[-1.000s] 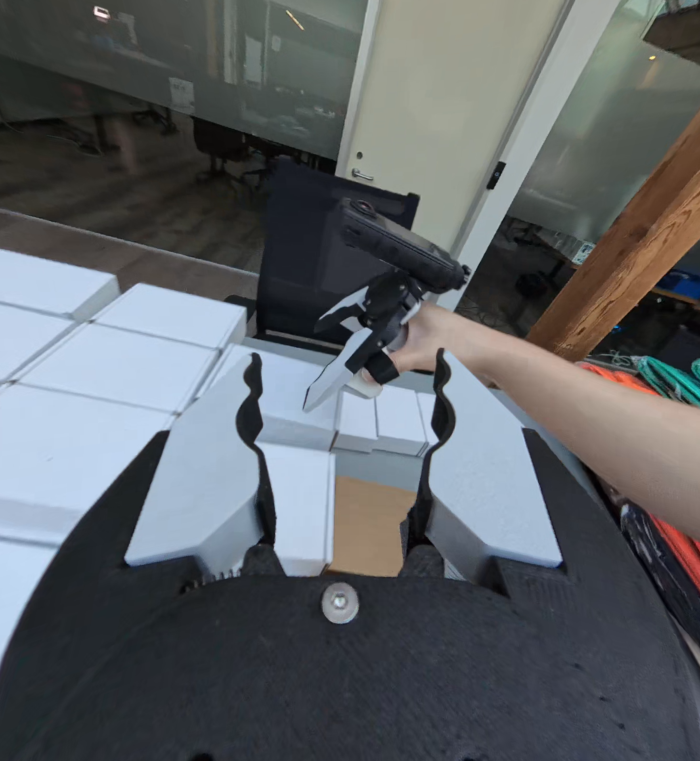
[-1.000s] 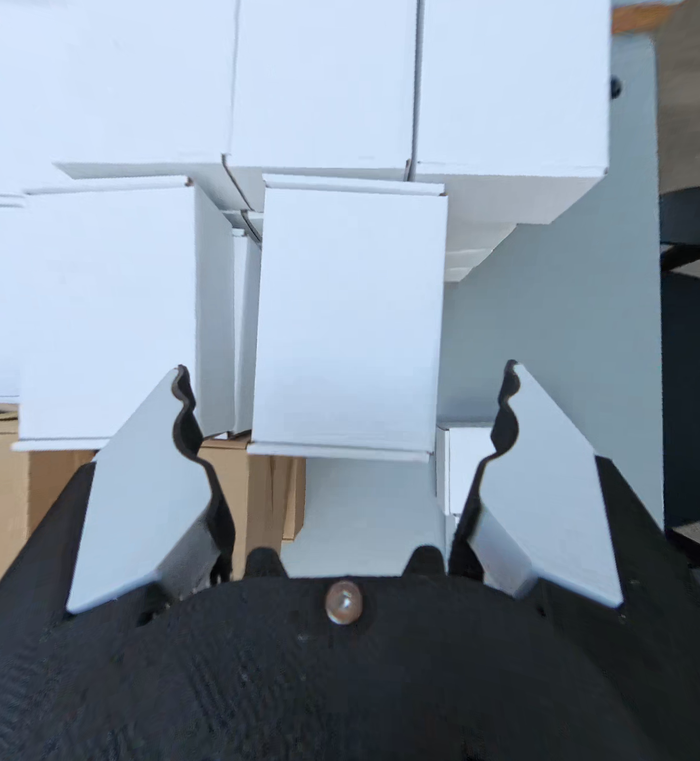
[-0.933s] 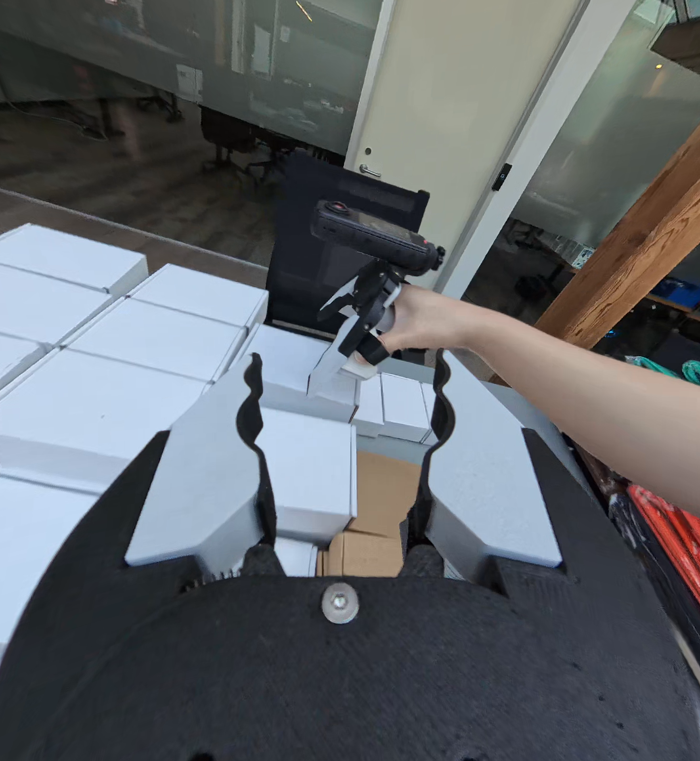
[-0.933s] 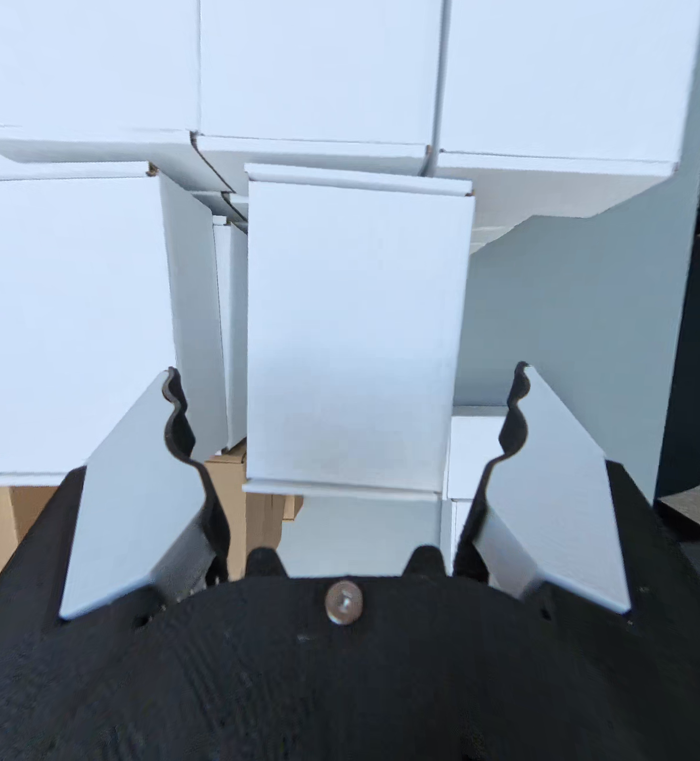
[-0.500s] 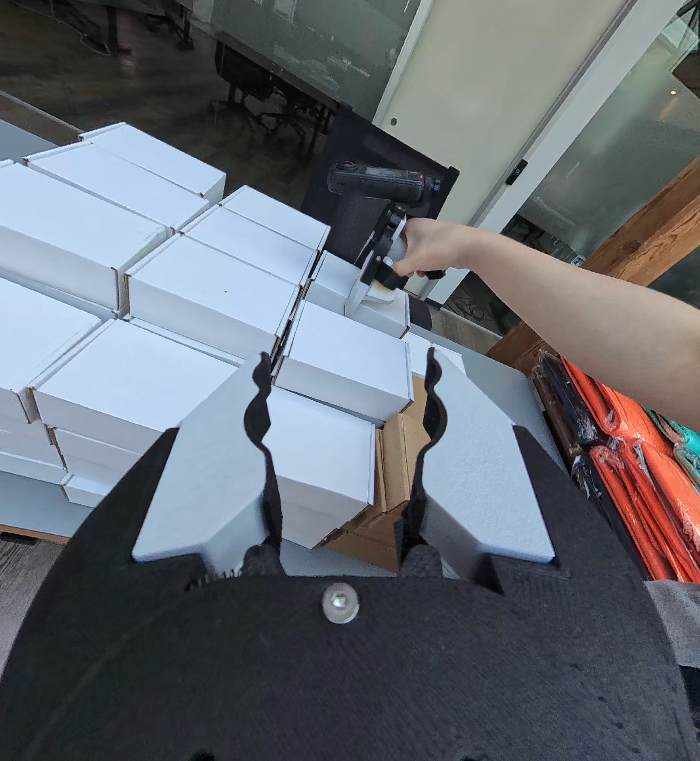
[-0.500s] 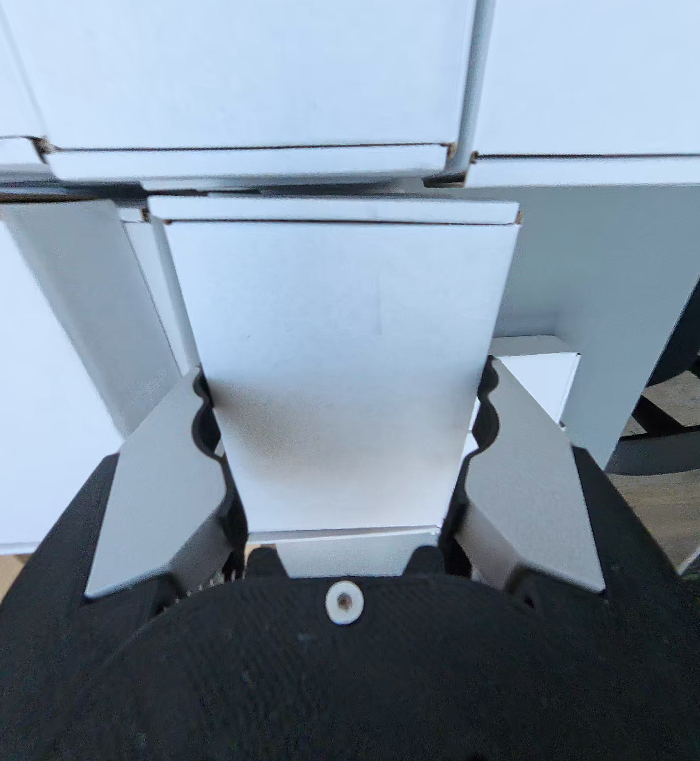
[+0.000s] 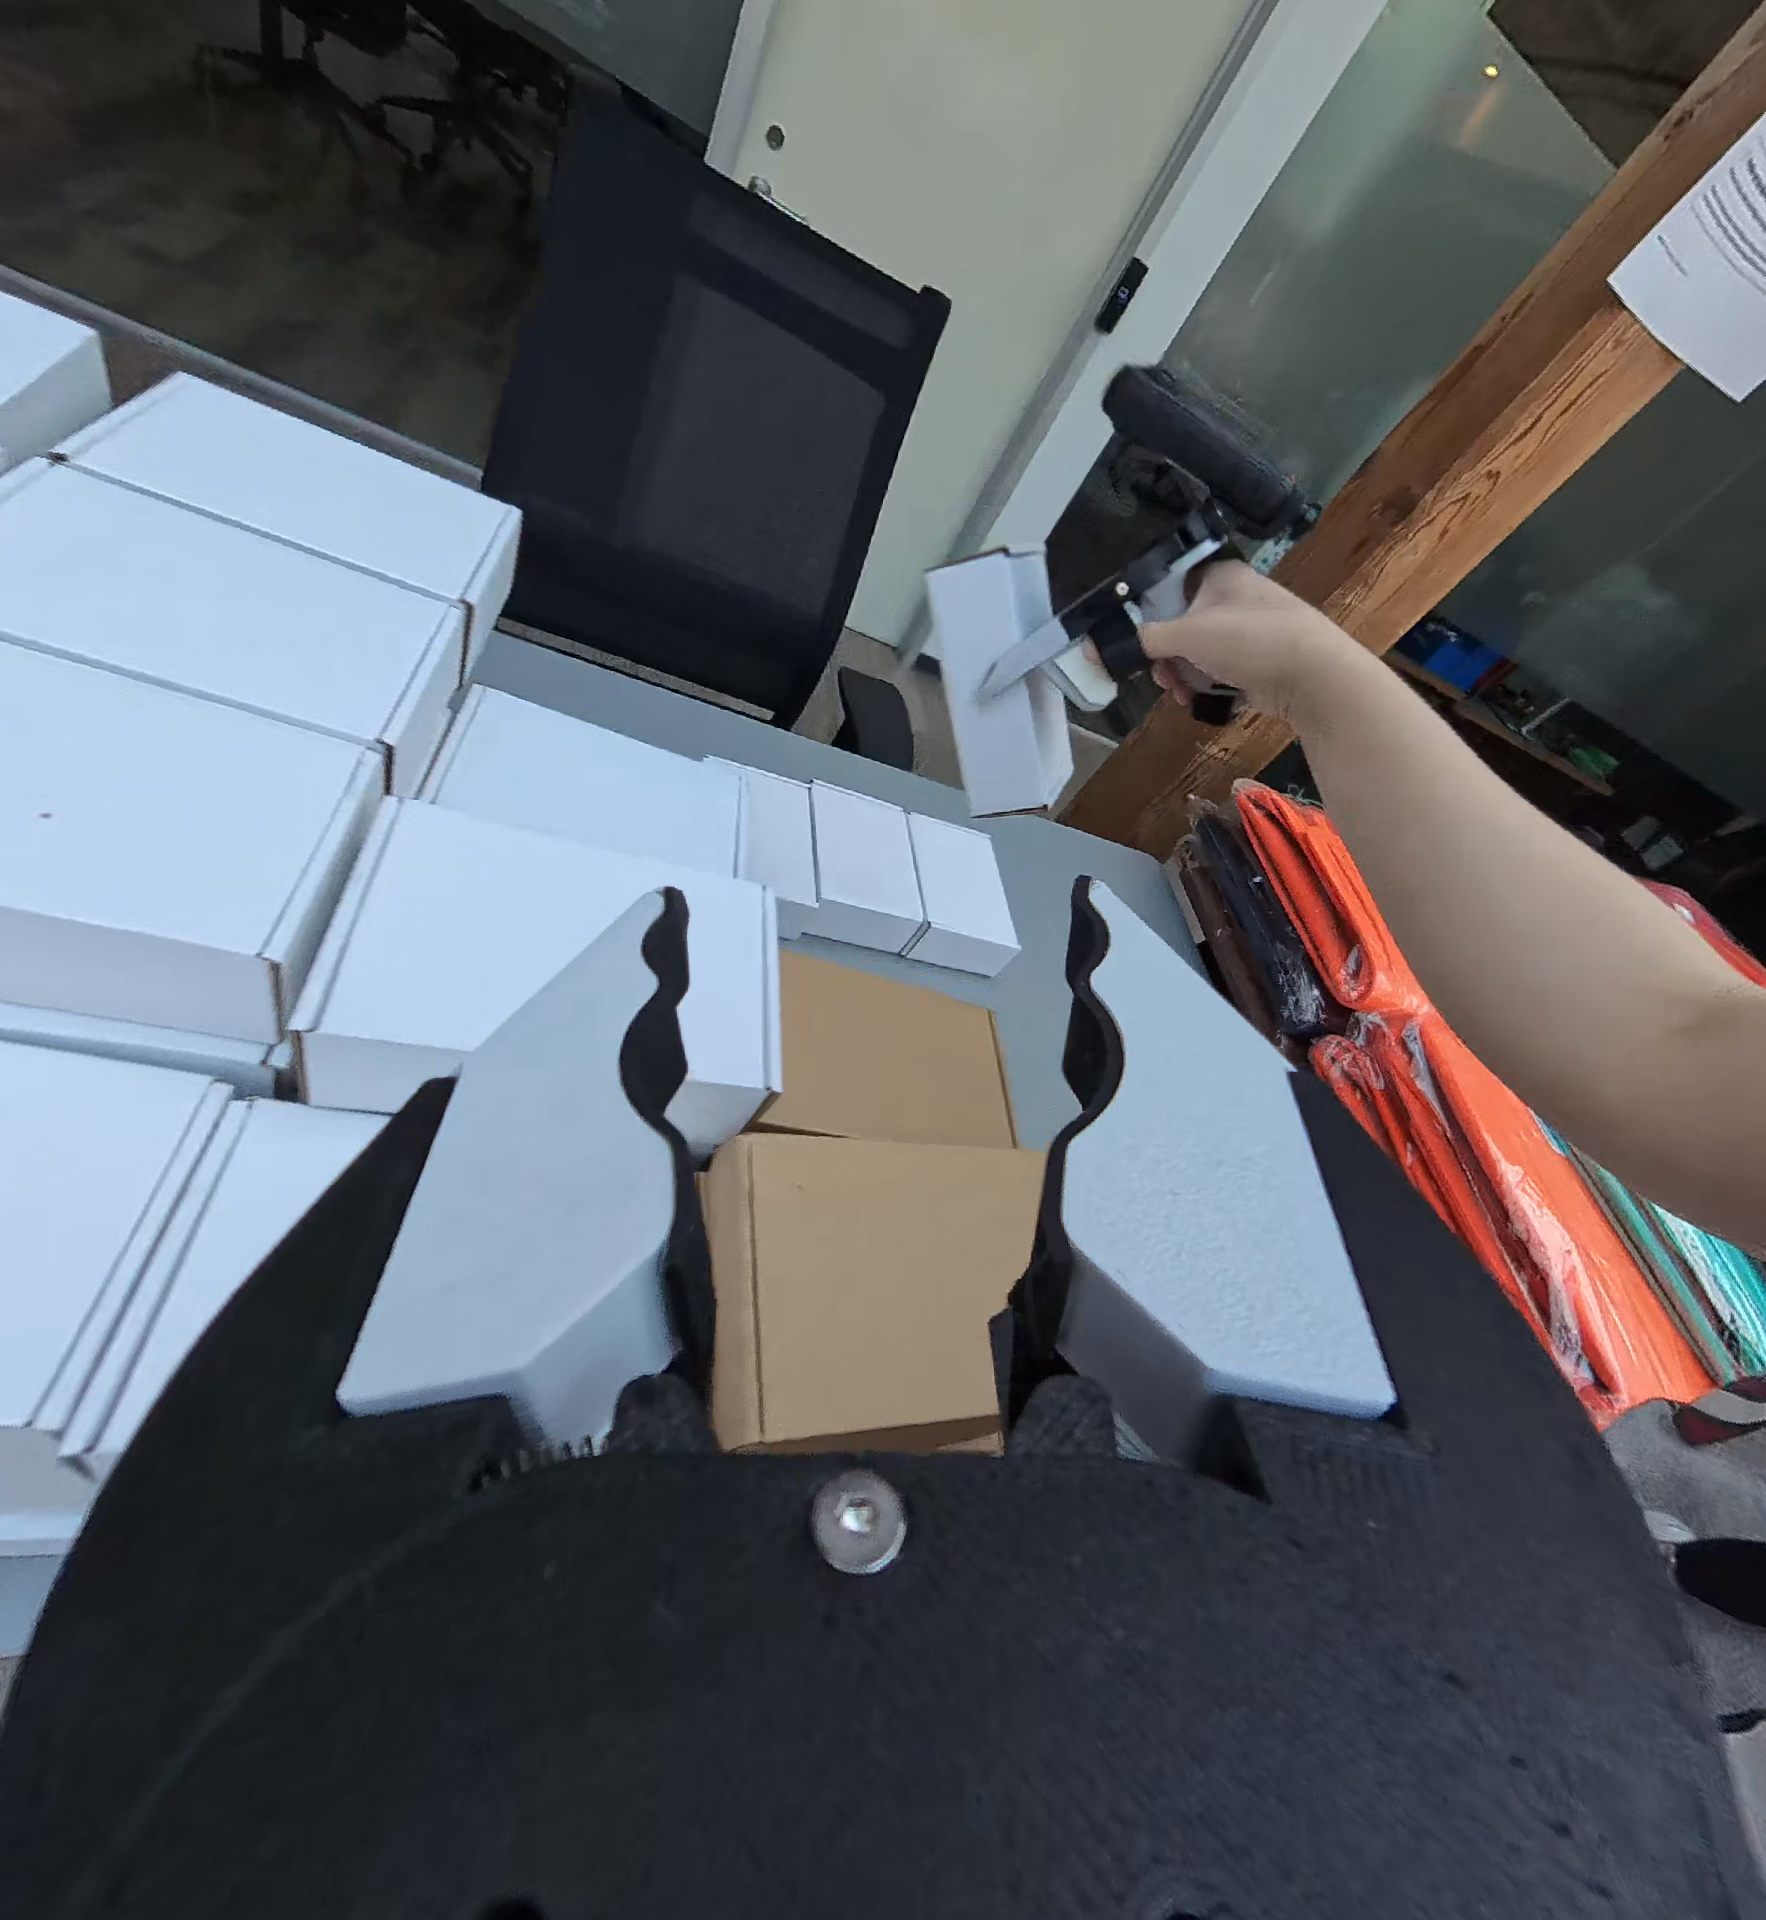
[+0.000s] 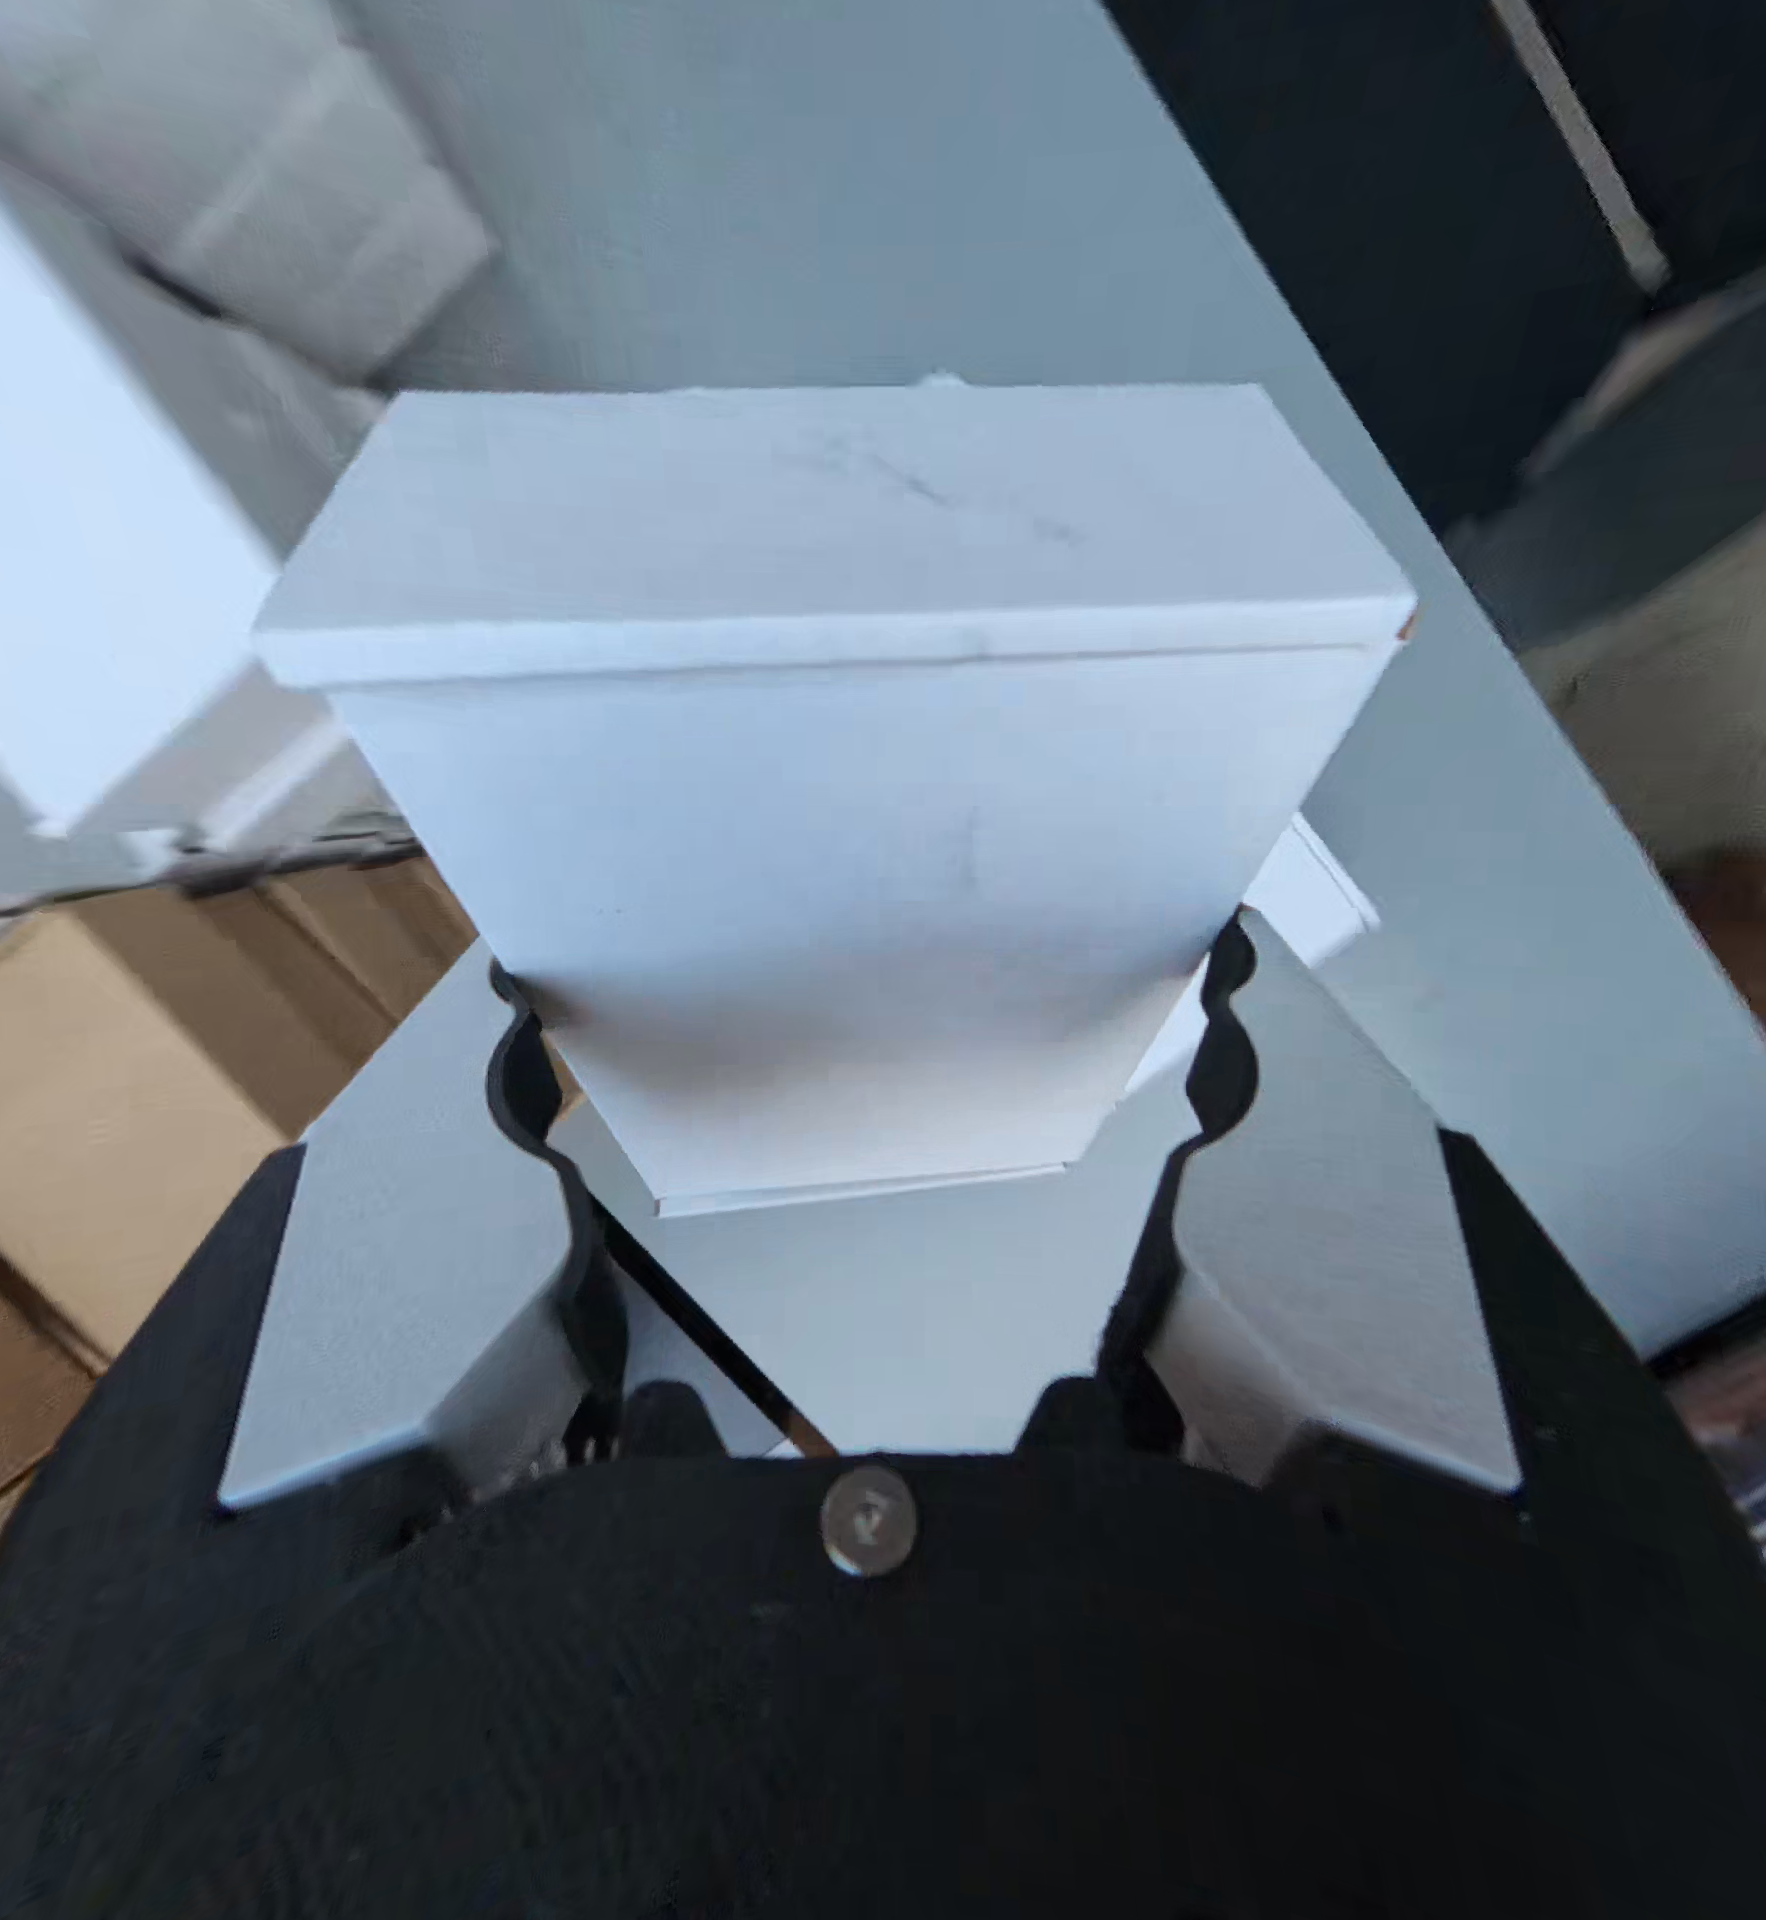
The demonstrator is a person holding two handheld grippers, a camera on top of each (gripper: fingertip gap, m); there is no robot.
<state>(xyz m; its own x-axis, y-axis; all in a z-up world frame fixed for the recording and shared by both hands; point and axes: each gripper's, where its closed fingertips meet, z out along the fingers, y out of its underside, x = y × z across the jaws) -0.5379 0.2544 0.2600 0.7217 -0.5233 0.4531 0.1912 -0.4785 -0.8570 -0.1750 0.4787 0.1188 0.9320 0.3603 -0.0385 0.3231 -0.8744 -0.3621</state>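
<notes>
Left wrist view, reading left to right: stacked white mailer boxes [image 7: 162, 665] crowd the grey desk [image 7: 1066, 862] up to its left and near edges. The left gripper [image 7: 874, 1023] hangs with its fingers spread and nothing between them, above two brown cardboard boxes [image 7: 858, 1278] that sit in the gap beside the stacks. Past these, a row of small white boxes [image 7: 889, 883] lies near the desk's bare far corner. A black chair back [image 7: 713, 457] stands beyond the far edge. Farther right, in open air above that corner, the right gripper [image 7: 1024, 665] pinches a white box [image 7: 993, 717], lifted clear of the stacks and tilted. Orange packages [image 7: 1461, 1174] border the right side.

Right wrist view: the right gripper [image 8: 874, 987] clamps the white box [image 8: 837, 748] by its side walls, lid edge facing away.
</notes>
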